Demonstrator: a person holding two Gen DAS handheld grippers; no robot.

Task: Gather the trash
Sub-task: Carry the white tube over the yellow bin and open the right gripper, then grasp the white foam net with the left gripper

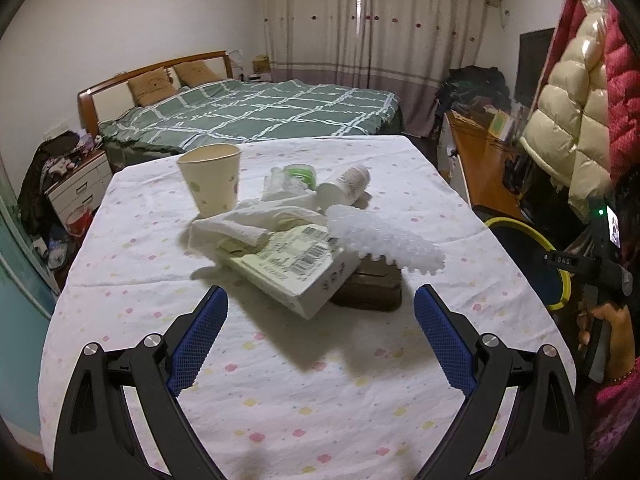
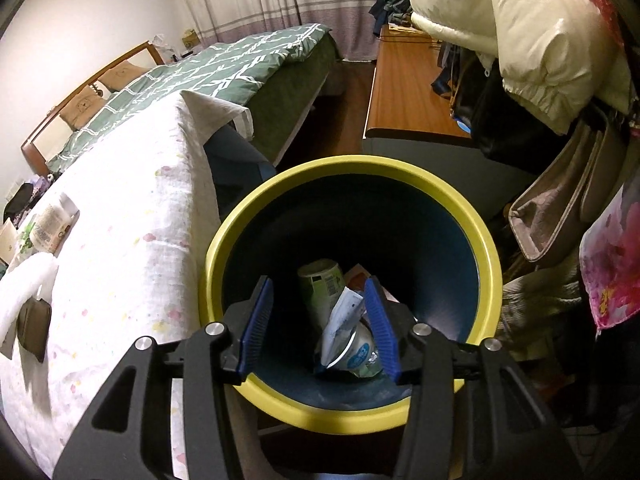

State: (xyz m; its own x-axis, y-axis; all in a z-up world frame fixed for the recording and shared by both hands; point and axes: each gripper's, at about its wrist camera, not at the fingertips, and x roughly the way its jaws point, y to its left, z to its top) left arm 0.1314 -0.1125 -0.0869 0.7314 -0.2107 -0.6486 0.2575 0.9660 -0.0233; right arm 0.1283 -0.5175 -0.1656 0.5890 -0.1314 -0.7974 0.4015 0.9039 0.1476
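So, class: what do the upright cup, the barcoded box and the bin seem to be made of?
Upright cup: probably paper, matte cream with printed dots and a thin rolled rim.
Barcoded box: looks like thin cardboard, flat faces with sharp folded edges.
Bin: likely moulded plastic, with a smooth, even yellow rim and a dark inside.

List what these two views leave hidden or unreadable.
- Brown pouch, left wrist view: mostly hidden under the cardboard box and foam sheet.
- Box label print: too small to read.
- Trash bin bottom, right wrist view: dark, partly blocked by the right gripper.
- Table pile, right wrist view: cut off by the left edge.
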